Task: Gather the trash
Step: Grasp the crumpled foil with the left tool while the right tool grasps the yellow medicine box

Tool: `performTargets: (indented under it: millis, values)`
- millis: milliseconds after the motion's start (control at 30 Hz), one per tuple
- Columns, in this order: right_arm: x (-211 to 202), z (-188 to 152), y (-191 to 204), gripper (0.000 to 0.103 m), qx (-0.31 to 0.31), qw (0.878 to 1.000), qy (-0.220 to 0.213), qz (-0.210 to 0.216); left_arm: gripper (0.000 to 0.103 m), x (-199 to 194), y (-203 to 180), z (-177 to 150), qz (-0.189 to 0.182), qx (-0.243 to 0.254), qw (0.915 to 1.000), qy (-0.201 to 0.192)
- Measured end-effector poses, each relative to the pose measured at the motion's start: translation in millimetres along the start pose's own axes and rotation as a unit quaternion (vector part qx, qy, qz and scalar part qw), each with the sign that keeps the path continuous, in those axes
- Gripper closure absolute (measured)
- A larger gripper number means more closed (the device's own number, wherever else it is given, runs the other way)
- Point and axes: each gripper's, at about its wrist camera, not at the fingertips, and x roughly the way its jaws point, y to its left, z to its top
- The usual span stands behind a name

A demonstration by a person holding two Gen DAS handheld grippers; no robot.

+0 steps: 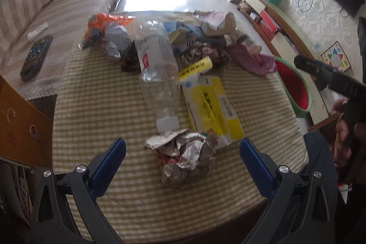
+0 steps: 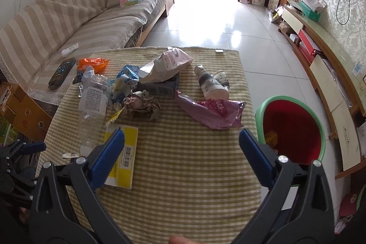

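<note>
Trash lies scattered on a checked tablecloth (image 1: 96, 106). A crumpled paper wad (image 1: 183, 157) sits between the tips of my open left gripper (image 1: 183, 152), touching neither finger. Beyond it lie a clear plastic bottle (image 1: 157, 70) and a yellow box (image 1: 212, 106). My right gripper (image 2: 181, 143) is open over bare cloth (image 2: 183, 164), with nothing between its fingers. Ahead of it lie a pink wrapper (image 2: 212, 113), paper cups (image 2: 211, 82), a crumpled wad (image 2: 143, 105) and the yellow box (image 2: 124, 152). A red bin with a green rim (image 2: 295, 129) stands on the floor to the table's right.
A striped sofa (image 2: 68, 26) runs along the left, with a dark remote (image 2: 61, 73) on its seat. A low TV cabinet (image 2: 320, 56) lines the right wall. Tiled floor (image 2: 210, 20) stretches beyond the table. A wooden box (image 1: 20, 120) stands at the table's left.
</note>
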Motion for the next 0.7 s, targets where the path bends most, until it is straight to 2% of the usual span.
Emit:
performTargets:
  millis: [167, 267, 400, 500, 633, 700]
  values:
    - [18.2, -8.8, 15.0, 0.005, -0.020, 0.999, 0.028, 0.017, 0.008, 35.0, 1.7, -15.1, 0.010, -0.013, 0.9989, 0.043]
    - [31.5, -13.7, 24.5, 0.005, -0.023, 0.998, 0.047, 0.033, 0.009, 45.6, 2.8, -18.7, 0.010, -0.018, 0.9984, 0.052]
    - [51.0, -21.4, 42.5, 0.005, -0.025, 0.996, 0.071, 0.056, 0.019, 53.0, 6.9, -20.0, 0.011, -0.025, 0.9979, 0.058]
    - [63.2, -25.2, 59.6, 0.005, -0.039, 0.993, 0.081, 0.072, 0.035, 54.7, 12.4, -22.8, -0.003, -0.033, 0.9977, 0.059]
    - [81.3, -26.8, 75.1, 0.005, -0.041, 0.991, 0.098, 0.084, 0.049, 54.6, 14.7, -26.4, -0.022, -0.033, 0.9974, 0.060]
    - [90.1, -27.4, 80.3, 0.006, -0.038, 0.989, 0.106, 0.093, 0.051, 52.4, 16.0, -28.1, -0.025, -0.033, 0.9974, 0.059]
